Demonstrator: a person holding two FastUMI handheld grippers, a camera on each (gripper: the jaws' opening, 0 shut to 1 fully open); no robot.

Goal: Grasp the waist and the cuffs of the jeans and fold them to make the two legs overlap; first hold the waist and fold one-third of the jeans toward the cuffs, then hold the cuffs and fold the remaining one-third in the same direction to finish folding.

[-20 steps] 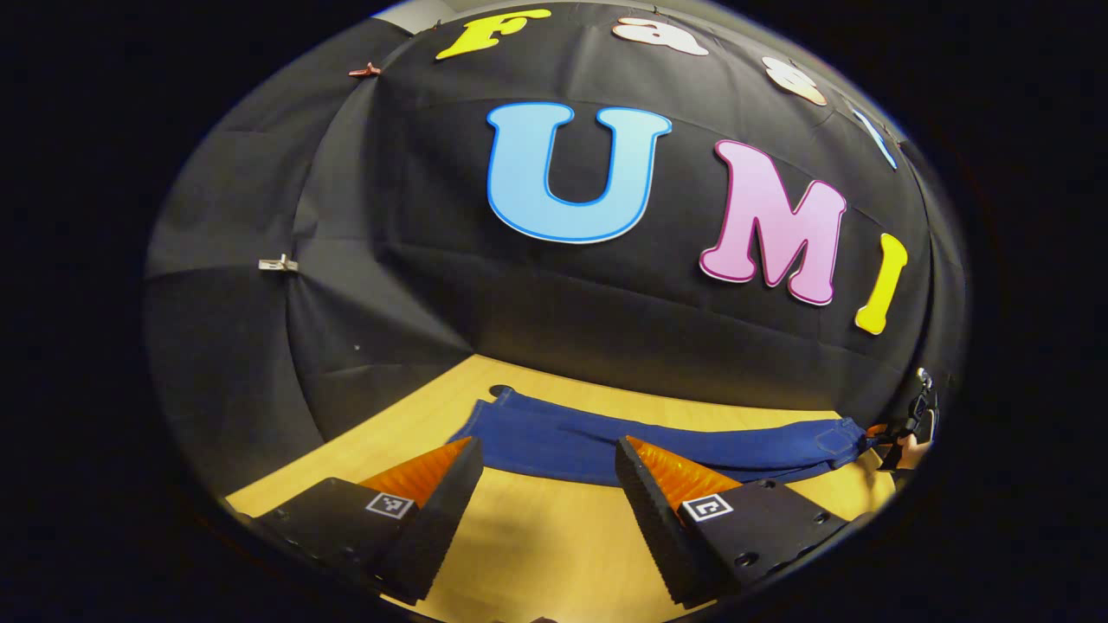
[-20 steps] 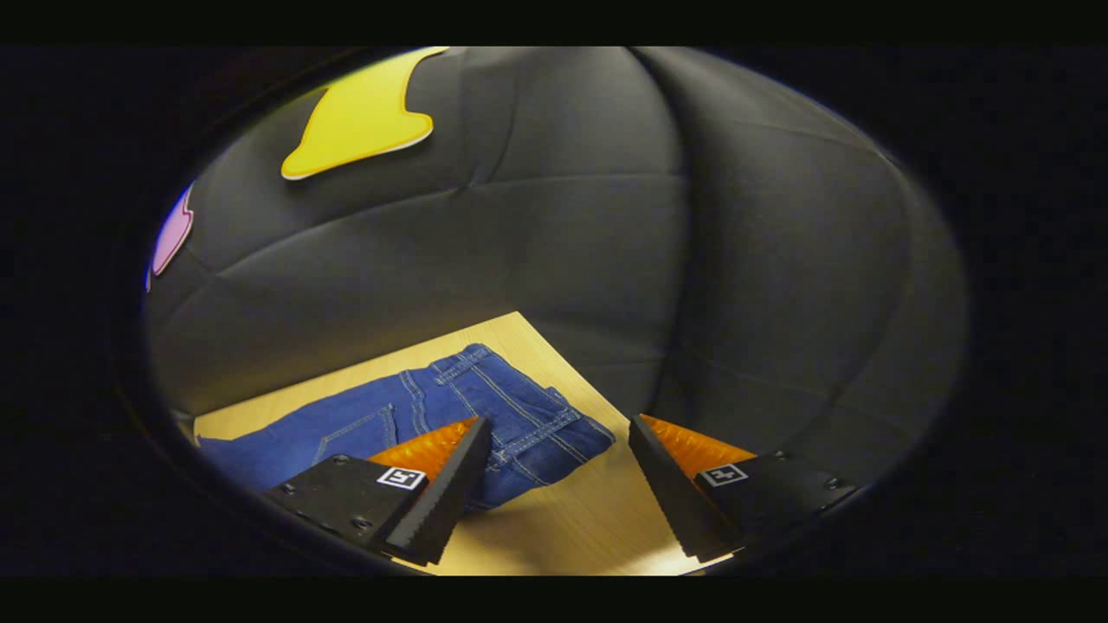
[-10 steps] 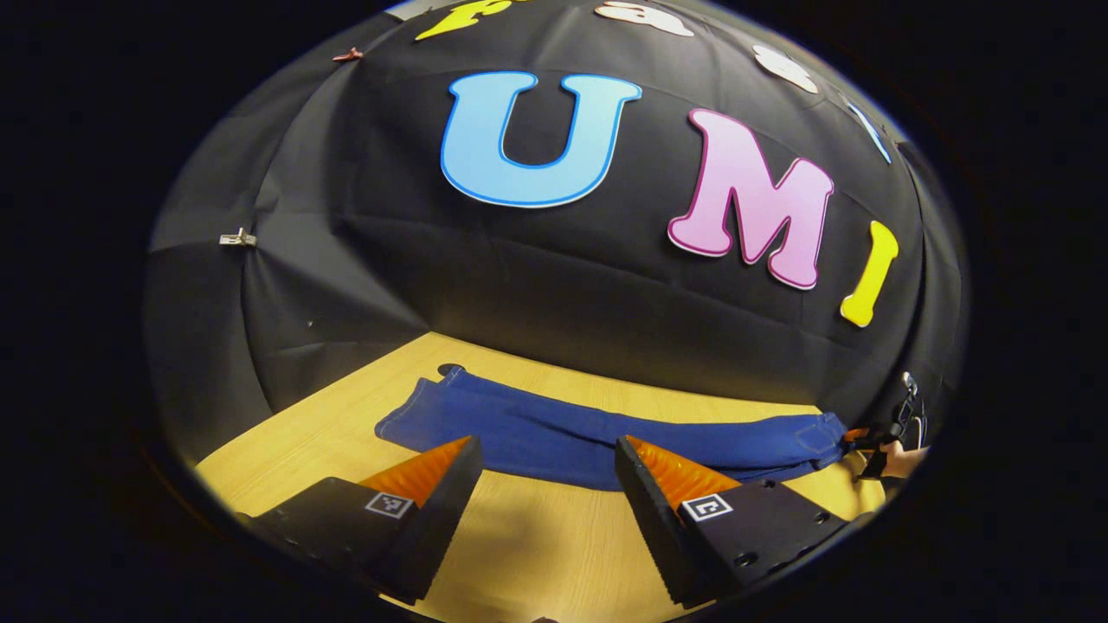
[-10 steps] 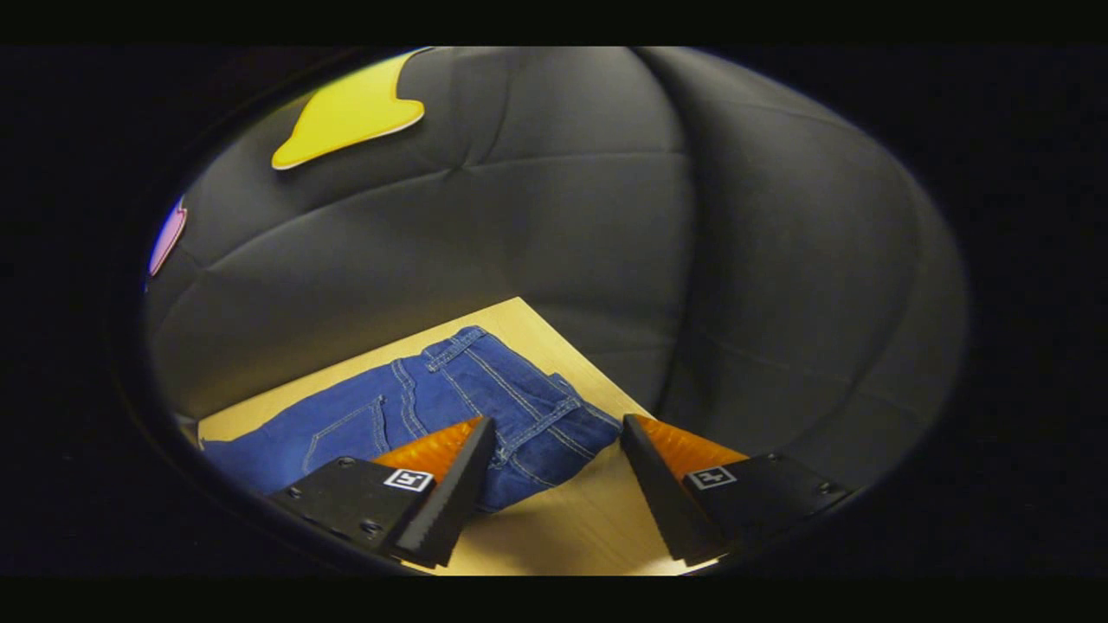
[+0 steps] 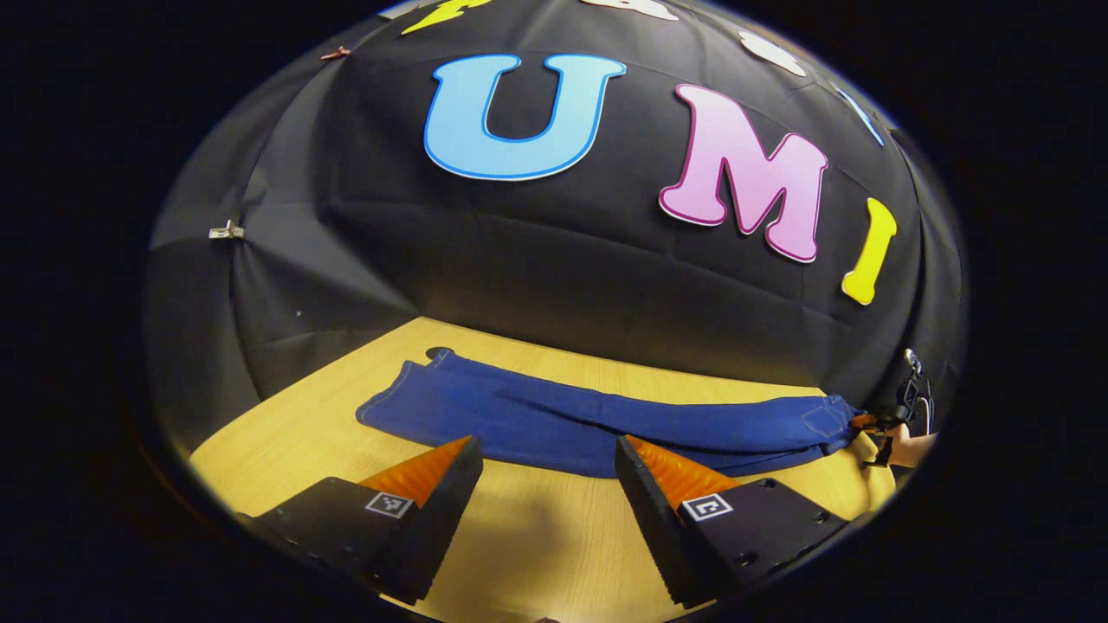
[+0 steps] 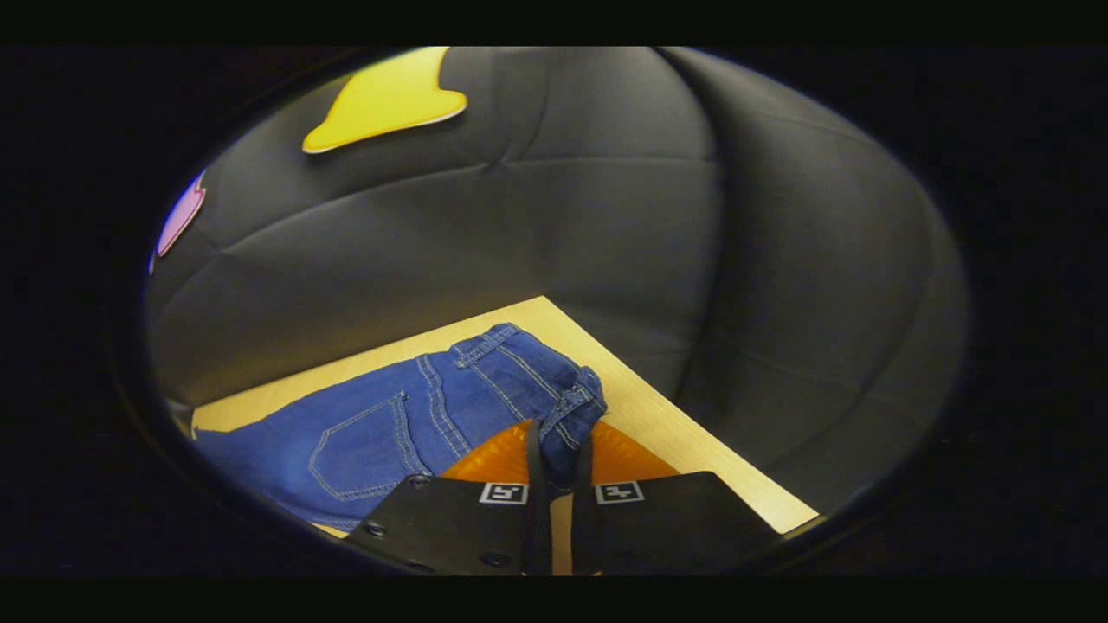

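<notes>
1. Blue denim jeans [image 5: 606, 420] lie flat on the pale wooden tabletop [image 5: 537, 554], stretching across the lower middle of the left gripper view, cuffs [image 5: 389, 407] at centre left, waist toward the right edge.
2. Left gripper [image 5: 545, 472] sits at the bottom of its own view with jaws spread wide and nothing between them. It hovers just short of the near edge of the legs, not touching the cloth. Judgement: it is positioned to take the cuff end.
3. Right gripper [image 6: 554, 467], at the bottom centre of the right gripper view, has its jaws drawn nearly together with the waistband corner [image 6: 576, 407] pinched between them. The waist [image 6: 519, 363] bunches slightly at that point.
4. At the far right edge of the left gripper view, that gripper and a hand [image 5: 909, 446] meet the waist end.
5. Judgement: the waist is secured first so one end stays anchored; the leg-overlap fold is not yet made.
</notes>
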